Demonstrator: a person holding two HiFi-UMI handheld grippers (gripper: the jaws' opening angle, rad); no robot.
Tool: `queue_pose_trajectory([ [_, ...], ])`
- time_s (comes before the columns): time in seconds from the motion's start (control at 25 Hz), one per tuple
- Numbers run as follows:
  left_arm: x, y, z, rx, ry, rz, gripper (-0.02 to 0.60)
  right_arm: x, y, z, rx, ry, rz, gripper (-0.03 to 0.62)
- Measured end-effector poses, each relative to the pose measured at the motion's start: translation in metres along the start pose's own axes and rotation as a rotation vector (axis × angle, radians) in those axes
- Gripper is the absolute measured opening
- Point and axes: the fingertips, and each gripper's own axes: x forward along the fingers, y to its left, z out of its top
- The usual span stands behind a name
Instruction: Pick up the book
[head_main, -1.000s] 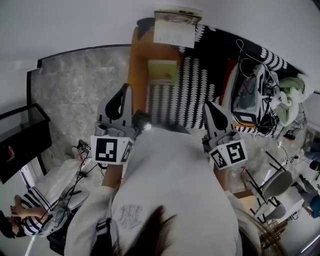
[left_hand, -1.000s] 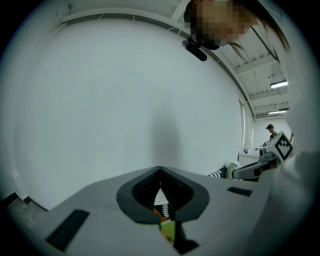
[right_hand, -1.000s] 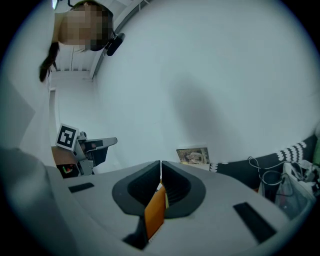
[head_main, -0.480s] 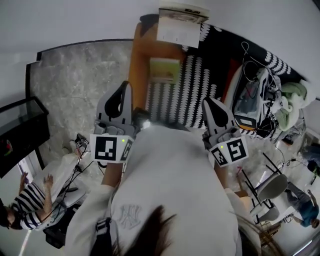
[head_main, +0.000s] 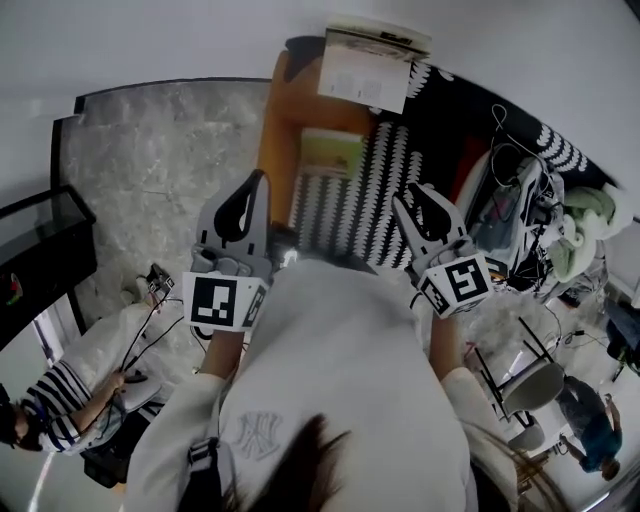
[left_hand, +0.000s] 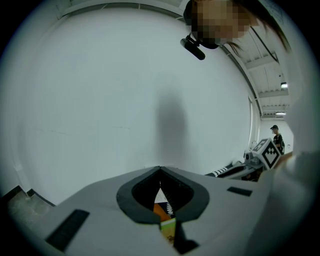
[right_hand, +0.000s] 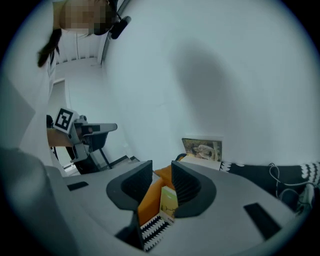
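Observation:
A small green-covered book (head_main: 332, 152) lies flat where an orange surface (head_main: 283, 120) meets a black-and-white patterned cloth (head_main: 362, 190). Both grippers hover short of it, pointing toward it. My left gripper (head_main: 260, 180) is shut, and the left gripper view shows only a thin slit at its tips (left_hand: 160, 172), with the book (left_hand: 168, 230) beyond. My right gripper (head_main: 400, 200) is to the right of the left. Its jaws are opening with a clear gap (right_hand: 161, 170) and nothing between them. The book (right_hand: 169, 201) shows past that gap.
A large open picture book (head_main: 372, 68) leans against the white wall behind. Cables and a device (head_main: 515, 195) pile up at the right, with a stool (head_main: 535, 375) below them. A dark cabinet (head_main: 35, 260) stands at the left, and a person in stripes (head_main: 55, 425) crouches at the lower left.
Both grippers have moved forward toward the book, the right one more. The right jaws have parted from shut. The person at the lower left has shifted.

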Motion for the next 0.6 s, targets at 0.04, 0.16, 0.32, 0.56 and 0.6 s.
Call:
queue_pose_trajectory([
  [0.04,0.005,0.0,-0.001,-0.001,0.005,-0.004,0.009,0.01,-0.004,-0.007,-0.023,0.034,0.017,0.13],
  [0.16,0.018,0.001,-0.004,-0.002,0.023,-0.015,0.009,0.045,-0.014,-0.036,-0.092,0.165,0.088,0.173],
  [0.32,0.031,0.006,-0.01,0.001,0.064,-0.015,0.009,0.096,-0.026,-0.073,-0.175,0.299,0.206,0.202],
  [0.56,0.037,0.014,-0.014,0.003,0.112,0.005,0.009,0.163,-0.047,-0.123,-0.258,0.446,0.362,0.236],
  [0.6,0.037,0.015,-0.015,0.01,0.121,0.004,0.009,0.171,-0.05,-0.133,-0.261,0.47,0.383,0.238],
])
